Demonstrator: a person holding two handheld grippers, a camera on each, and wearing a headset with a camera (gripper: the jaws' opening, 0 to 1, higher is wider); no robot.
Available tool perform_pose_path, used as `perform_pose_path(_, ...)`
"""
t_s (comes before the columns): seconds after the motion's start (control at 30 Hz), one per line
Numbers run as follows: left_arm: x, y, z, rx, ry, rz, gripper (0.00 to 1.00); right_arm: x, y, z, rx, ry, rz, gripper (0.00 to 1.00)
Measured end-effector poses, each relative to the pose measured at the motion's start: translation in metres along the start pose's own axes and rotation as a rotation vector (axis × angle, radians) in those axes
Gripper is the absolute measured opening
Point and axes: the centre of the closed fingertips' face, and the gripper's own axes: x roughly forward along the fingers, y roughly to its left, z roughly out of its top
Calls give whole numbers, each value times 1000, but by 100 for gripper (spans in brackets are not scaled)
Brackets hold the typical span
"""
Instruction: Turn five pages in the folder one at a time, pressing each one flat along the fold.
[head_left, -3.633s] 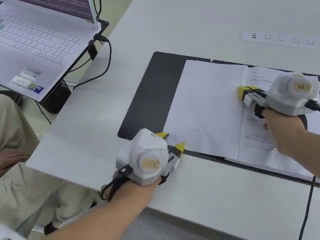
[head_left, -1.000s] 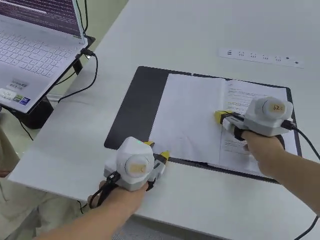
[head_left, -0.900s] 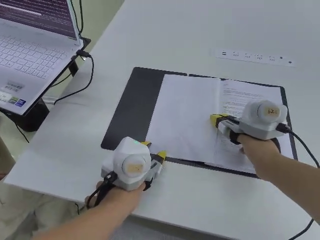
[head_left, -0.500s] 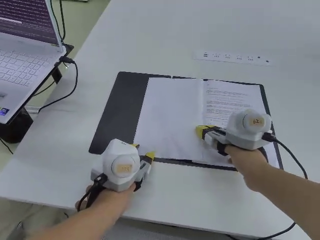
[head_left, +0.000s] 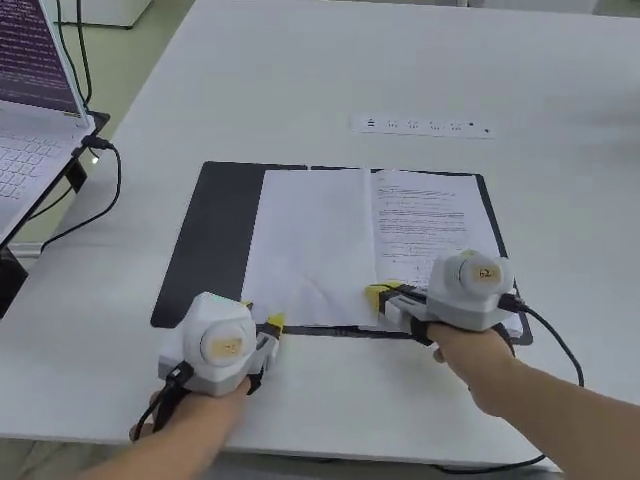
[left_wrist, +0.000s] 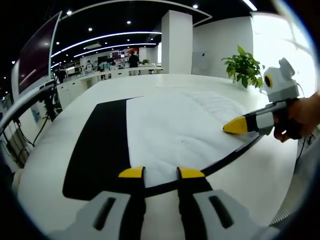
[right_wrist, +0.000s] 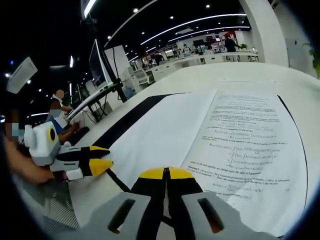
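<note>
The right hand-held gripper (head_left: 377, 294) bears "62" (page (head_left: 430, 215) print too small to read).

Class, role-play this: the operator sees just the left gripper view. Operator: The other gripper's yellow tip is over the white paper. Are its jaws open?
Observer: No. The right gripper has its jaws shut, tips together.
Operator: Where on the paper?
Observer: At the fold's near end, between the blank white sheet and the printed white page in the open black folder.
Operator: Anything beyond the folder?
Observer: A long white power strip lies on the white table.
</note>
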Motion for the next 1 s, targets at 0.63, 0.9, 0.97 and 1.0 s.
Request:
perform_pose_path(0.63,-1,0,1,1,8,10,23,-46,24,-38,53,54,29,0)
perform_pose_path(0.9,0,4,2,-31,42,12,20,-99,46,-21,110,-34,58,0)
perform_pose_path(0.97,-1,2,3,-91,86,-19,20,-117,51,-6,75,-64,52,0)
perform_pose_path(1.0,-1,1,3,-114,103,-32,21,-120,52,-2,64,-76,51,0)
